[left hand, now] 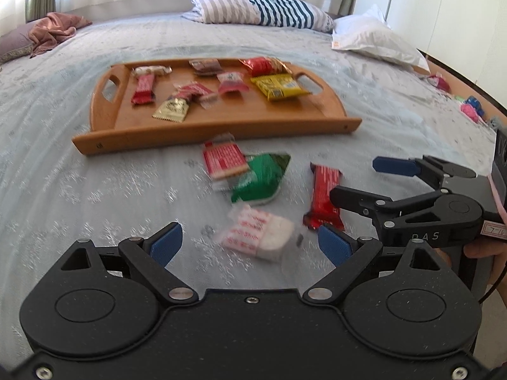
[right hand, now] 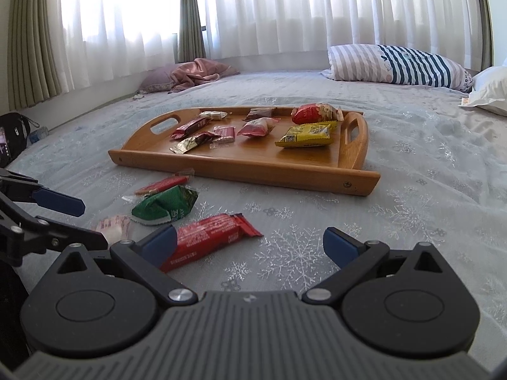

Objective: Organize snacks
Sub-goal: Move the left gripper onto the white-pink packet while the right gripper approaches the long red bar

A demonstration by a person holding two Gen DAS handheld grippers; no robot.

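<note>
A: The bed (right hand: 412, 209), under a pale snowflake-patterned cover, carries everything. A striped pillow (right hand: 396, 66) lies along its far edge, with a white pillow (left hand: 374, 36) at the far right corner and a crumpled pink cloth (right hand: 199, 72) toward the far left.

B: And the wooden tray (right hand: 355, 148)?

A: It sits in the middle of the bed, handles at both ends. Wrapped snacks lie spread over it: a yellow packet (right hand: 305, 136) and a red bag (right hand: 313, 113) at its right end, smaller red and gold wrappers toward its left.

B: What remains off the tray?

A: Four snacks lie on the cover just in front of the tray's near edge. A green packet (left hand: 261, 179) has a red-and-white packet (left hand: 223, 160) overlapping its left side. A long red bar (left hand: 324, 198) lies to their right, a white-and-pink packet (left hand: 258, 237) nearest the cameras.

B: The grippers?

A: The left gripper (left hand: 250, 242) stands wide open with the white-and-pink packet between its fingers, the pads apart from it; the picture is blurred there. The right gripper (right hand: 250, 242) is also wide open and holds nothing; the red bar's near end runs behind its left finger (right hand: 160, 243).
</note>
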